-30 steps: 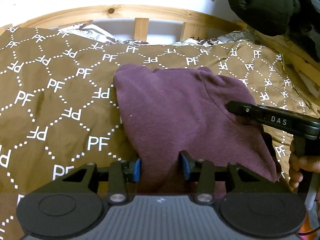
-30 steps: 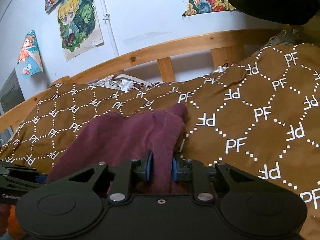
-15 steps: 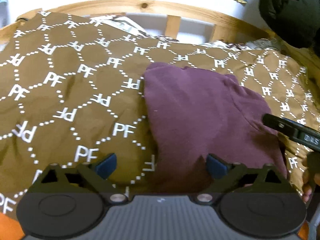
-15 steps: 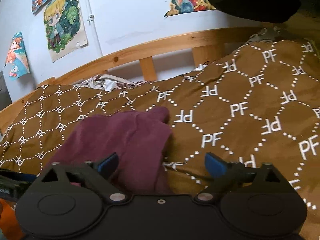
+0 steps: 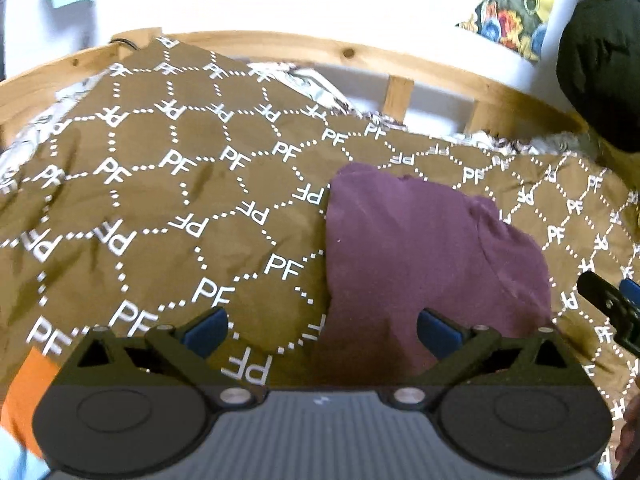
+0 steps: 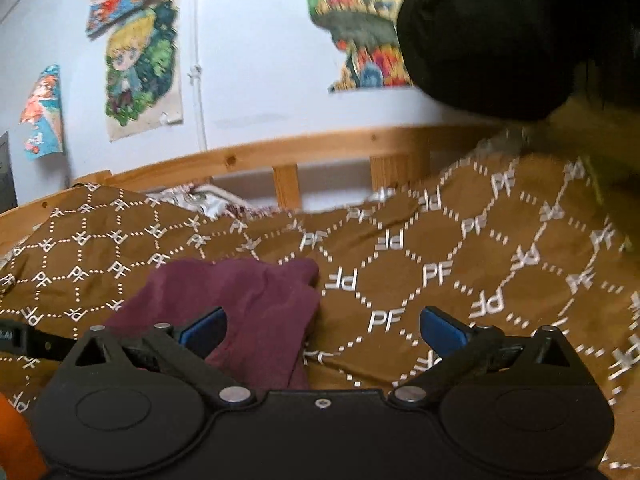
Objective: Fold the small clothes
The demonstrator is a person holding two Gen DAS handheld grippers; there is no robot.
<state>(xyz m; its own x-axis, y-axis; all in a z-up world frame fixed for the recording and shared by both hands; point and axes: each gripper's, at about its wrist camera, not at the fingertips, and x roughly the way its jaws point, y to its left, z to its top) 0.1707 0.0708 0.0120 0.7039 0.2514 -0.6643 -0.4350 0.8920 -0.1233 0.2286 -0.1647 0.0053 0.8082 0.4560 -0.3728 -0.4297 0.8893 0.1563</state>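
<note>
A folded maroon garment (image 5: 420,252) lies flat on the brown bedspread; it also shows in the right wrist view (image 6: 248,312). My left gripper (image 5: 322,330) is open and empty, pulled back over the garment's near left edge. My right gripper (image 6: 322,328) is open and empty, with its left finger over the garment's right side. The tip of the right gripper (image 5: 612,308) shows at the right edge of the left wrist view.
The brown bedspread (image 5: 160,200) with white PF lettering covers the bed. A wooden bed rail (image 5: 360,56) runs along the back by the white wall. A black bundle (image 6: 500,32) hangs at the upper right. Posters (image 6: 140,68) are on the wall.
Both grippers were shut on the garment's near edge, then opened and let go. Both have pulled back and up from the garment, which now lies flat.
</note>
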